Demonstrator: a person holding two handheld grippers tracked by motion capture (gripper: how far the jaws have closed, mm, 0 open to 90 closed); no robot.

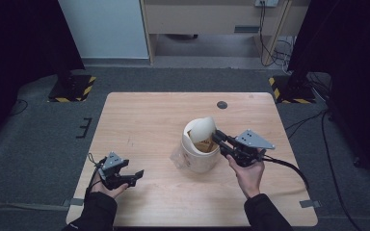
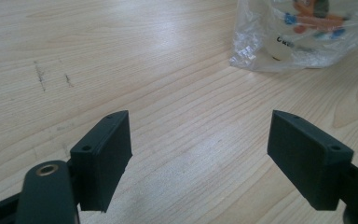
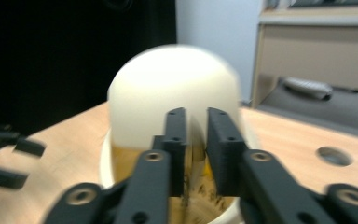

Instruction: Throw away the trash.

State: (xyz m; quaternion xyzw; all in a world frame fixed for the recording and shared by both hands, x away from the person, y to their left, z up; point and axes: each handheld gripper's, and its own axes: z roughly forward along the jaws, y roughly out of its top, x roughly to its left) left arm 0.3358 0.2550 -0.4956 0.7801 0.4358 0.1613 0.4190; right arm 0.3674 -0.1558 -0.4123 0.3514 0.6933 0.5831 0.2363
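Note:
A white tub [image 1: 200,161] stands right of the table's middle; its inside looks yellow-brown. Tilted over its mouth is a cream rounded cup [image 1: 202,129], with my right gripper [image 1: 217,137] shut on the cup's near edge. In the right gripper view the cup [image 3: 175,88] hangs dome-up above the tub's rim [image 3: 105,158], and the gripper [image 3: 196,112] pinches its wall between nearly closed jaws. My left gripper [image 1: 137,175] rests low near the front left of the table, open and holding nothing. In its own view the left gripper [image 2: 200,126] has bare wood between its jaws.
A crumpled clear plastic bag [image 1: 177,156] lies against the tub's left side; in the left gripper view the bag [image 2: 303,37] holds a white item with coloured print. A round cable hole [image 1: 222,105] sits near the wooden table's [image 1: 139,125] far edge.

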